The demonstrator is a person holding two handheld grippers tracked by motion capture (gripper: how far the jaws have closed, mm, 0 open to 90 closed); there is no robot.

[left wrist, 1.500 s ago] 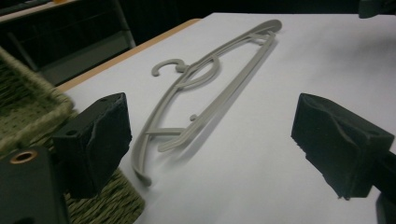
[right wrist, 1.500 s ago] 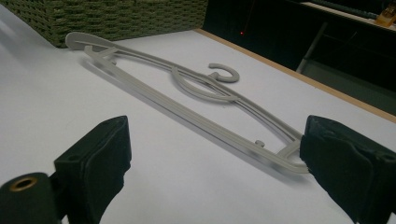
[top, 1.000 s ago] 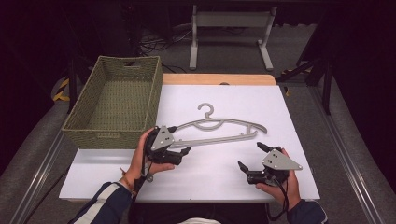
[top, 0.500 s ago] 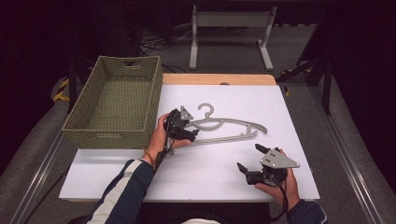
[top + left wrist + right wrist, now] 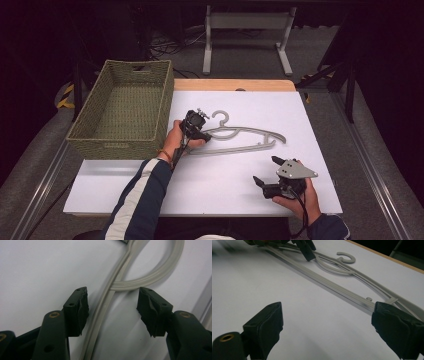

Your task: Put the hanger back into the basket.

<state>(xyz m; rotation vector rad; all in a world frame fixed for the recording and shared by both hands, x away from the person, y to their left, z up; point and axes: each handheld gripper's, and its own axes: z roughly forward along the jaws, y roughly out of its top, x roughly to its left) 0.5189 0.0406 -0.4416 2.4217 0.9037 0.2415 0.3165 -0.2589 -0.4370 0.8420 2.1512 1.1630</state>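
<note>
hanger (image 5: 110, 297) runs off frame; contact perhaps unclear

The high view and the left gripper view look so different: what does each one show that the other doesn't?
The high view alone takes in the woven basket, the whole white table, both of the person's hands, and the right gripper lying open away from the hanger.

The left gripper view alone shows, up close, its own two black jaws standing apart on either side of a thin grey bar, near a curved loop, not yet pinching it.

Both show the grey hanger lying on the white tabletop, and the left gripper at it.
</note>
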